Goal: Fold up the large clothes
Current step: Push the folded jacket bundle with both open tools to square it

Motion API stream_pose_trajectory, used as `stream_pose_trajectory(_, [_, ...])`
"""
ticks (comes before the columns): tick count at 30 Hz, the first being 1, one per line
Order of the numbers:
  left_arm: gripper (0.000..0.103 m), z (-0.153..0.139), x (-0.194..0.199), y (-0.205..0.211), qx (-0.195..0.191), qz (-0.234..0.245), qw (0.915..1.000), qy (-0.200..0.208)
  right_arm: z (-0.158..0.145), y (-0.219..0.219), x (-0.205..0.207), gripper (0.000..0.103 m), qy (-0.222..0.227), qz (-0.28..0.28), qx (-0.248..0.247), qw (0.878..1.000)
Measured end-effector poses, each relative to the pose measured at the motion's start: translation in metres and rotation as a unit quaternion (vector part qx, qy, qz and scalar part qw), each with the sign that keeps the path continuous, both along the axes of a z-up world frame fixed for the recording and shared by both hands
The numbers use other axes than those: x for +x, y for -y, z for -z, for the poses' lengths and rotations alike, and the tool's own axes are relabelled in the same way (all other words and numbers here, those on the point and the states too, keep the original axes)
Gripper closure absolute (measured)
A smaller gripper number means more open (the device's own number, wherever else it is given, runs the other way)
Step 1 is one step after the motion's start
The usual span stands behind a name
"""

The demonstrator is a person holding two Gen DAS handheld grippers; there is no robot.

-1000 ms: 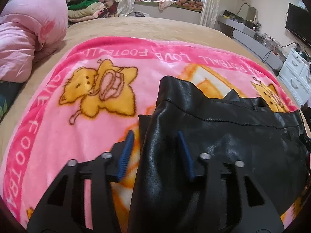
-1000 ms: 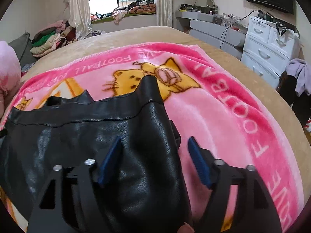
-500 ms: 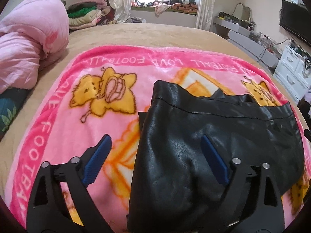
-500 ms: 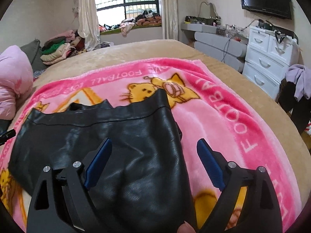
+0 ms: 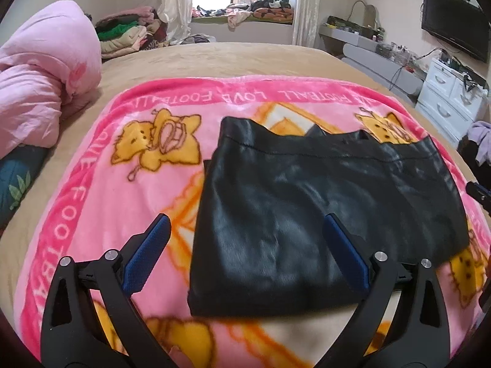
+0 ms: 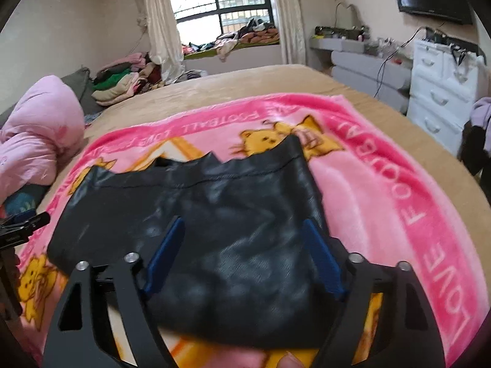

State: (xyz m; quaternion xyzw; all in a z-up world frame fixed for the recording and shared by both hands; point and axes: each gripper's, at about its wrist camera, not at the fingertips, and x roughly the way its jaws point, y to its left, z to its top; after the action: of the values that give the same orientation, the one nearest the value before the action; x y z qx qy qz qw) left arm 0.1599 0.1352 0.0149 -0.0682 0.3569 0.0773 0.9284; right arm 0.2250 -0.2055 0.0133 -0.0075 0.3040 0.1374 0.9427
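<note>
A black leather garment [image 5: 307, 190] lies folded on the pink cartoon blanket [image 5: 107, 199]. My left gripper [image 5: 245, 220] hovers over its near left edge, open wide, with nothing pinched between the blue pads. In the right wrist view the same garment [image 6: 214, 202] fills the middle of the blanket [image 6: 368, 184]. My right gripper [image 6: 243, 223] hangs above its near right part with the jaws closing; the leather shows behind the gap but the pads do not press on it. The tip of the left gripper [image 6: 24, 220] shows at the left edge there.
The blanket lies on a tan bed [image 5: 214, 61]. A bunched pink quilt [image 5: 40, 92] sits at the left. A pile of clothes [image 5: 122, 35] lies by the curtain. White drawers [image 5: 451, 101] and a grey bench [image 5: 383, 61] stand off the bed's right side.
The left jaws have spread wide. Both grippers have drawn back and risen from the garment, so more of it and of the blanket shows. The right jaws widened, then narrowed a little.
</note>
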Motion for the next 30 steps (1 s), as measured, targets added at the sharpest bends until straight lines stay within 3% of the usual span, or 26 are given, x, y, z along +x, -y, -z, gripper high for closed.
stream_pose_trajectory(2, [0.039,0.004,-0.004,0.001,-0.009,0.007,0.9999,-0.004,0.003,-0.004,-0.007,0.036,-0.003,-0.011,-0.003,1.0])
stream_pose_trajectory(5, [0.059,0.013,-0.01,0.003,-0.024,0.018,0.9994,-0.018,0.008,-0.008,-0.017,0.038,-0.009,-0.021,0.001,1.0])
stream_pose_trajectory(7, [0.064,0.018,-0.014,0.006,-0.028,0.024,0.999,-0.026,0.012,-0.007,-0.027,0.038,-0.014,-0.025,0.005,1.0])
stream_pose_trajectory(13, [0.066,0.031,-0.024,0.011,-0.051,0.036,0.9972,-0.041,0.02,-0.006,-0.046,0.039,-0.02,-0.03,0.008,0.999])
stream_pose_trajectory(19, [0.066,0.046,-0.022,0.008,-0.059,0.02,0.996,-0.064,0.051,-0.004,-0.033,0.038,-0.077,0.025,-0.063,0.995])
stream_pose_trajectory(24, [0.066,0.059,-0.017,0.007,-0.062,0.023,0.9947,-0.079,0.06,0.0,-0.028,0.037,-0.101,0.03,-0.042,0.994])
stream_pose_trajectory(30, [0.065,0.054,-0.021,0.003,-0.075,0.024,0.9945,-0.069,0.045,0.004,-0.035,0.031,-0.079,0.022,-0.018,0.996])
